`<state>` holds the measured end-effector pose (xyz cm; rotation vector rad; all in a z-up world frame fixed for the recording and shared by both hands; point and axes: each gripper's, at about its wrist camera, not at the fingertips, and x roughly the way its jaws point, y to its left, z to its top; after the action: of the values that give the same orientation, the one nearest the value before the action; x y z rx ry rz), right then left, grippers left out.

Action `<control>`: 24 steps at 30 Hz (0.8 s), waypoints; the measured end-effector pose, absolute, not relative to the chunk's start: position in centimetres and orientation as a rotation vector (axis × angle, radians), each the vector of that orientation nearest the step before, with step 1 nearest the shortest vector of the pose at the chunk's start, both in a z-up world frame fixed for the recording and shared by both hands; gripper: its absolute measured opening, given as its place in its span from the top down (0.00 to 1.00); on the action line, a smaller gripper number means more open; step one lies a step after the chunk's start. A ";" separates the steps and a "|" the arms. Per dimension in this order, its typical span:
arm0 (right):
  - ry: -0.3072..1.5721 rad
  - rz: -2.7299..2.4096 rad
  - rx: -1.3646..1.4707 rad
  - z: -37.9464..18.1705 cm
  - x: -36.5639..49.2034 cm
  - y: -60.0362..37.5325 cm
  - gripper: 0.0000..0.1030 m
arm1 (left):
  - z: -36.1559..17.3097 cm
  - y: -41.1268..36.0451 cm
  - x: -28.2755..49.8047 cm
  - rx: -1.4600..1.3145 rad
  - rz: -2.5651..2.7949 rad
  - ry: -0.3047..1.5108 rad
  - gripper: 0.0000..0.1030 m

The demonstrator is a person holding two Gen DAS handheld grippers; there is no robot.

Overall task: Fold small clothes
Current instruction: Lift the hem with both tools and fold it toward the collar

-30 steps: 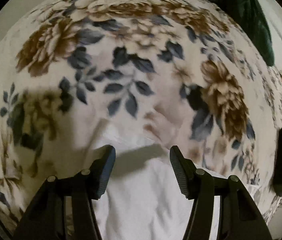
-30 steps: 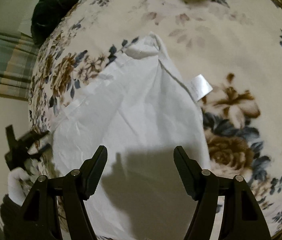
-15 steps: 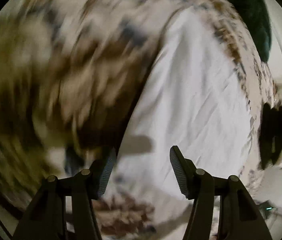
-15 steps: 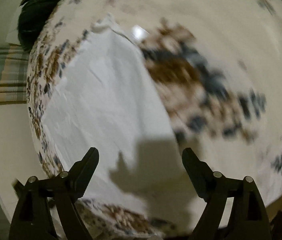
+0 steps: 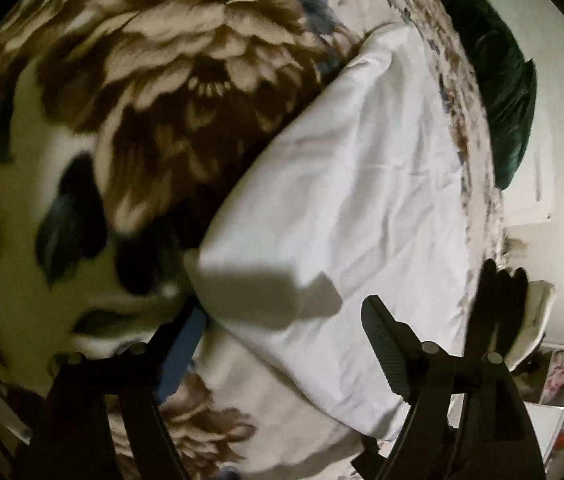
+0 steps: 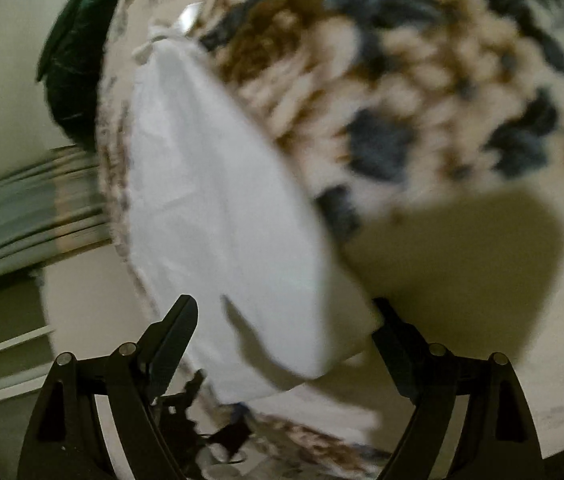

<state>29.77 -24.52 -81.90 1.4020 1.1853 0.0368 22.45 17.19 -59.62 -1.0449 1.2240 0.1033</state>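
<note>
The white, lightly creased cotton garment point(image 5: 345, 208) lies flat on the cream floral blanket with brown blooms and blue-grey leaves point(image 5: 154, 92), close to that blanket's edge. In the left wrist view the garment runs as a long tapering shape from the lower middle of the picture up to the top right, with a folded corner nearest the camera. In the right wrist view the same garment point(image 6: 218, 216) reads as a narrow white panel, blurred, with bunched fabric and a small pale tag point(image 6: 188, 16) at its far end. The left gripper point(image 5: 282, 340) stands with its jaws wide apart, nothing between them; its left finger sits just beside the garment's near corner, its right finger over the white cloth, and contact with the fabric cannot be confirmed. The right gripper point(image 6: 285, 332) is likewise spread wide and holds nothing, its fingers straddling the garment's near end. A dark green cushion point(image 5: 497, 92) lies beyond the blanket's edge, against a pale surface. Striped grey-green fabric point(image 6: 22, 208) shows at the left of the right wrist view, blurred.
</note>
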 end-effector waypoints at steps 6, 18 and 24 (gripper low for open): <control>1.150 0.101 1.396 -82.6 32.0 -22.7 0.17 | -60.0 17.6 25.2 -1.066 0.193 1.175 0.25; 1.079 0.036 1.420 -80.8 33.5 -21.6 0.86 | -55.0 16.4 26.3 -0.934 0.182 1.033 0.90; 1.084 0.113 1.447 -73.8 32.9 -22.0 0.87 | -46.9 16.9 24.9 -0.947 0.106 0.987 0.90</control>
<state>32.89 -21.97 -73.79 1.4475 1.0839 0.1127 24.90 16.94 -46.87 -0.9467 0.9866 0.1064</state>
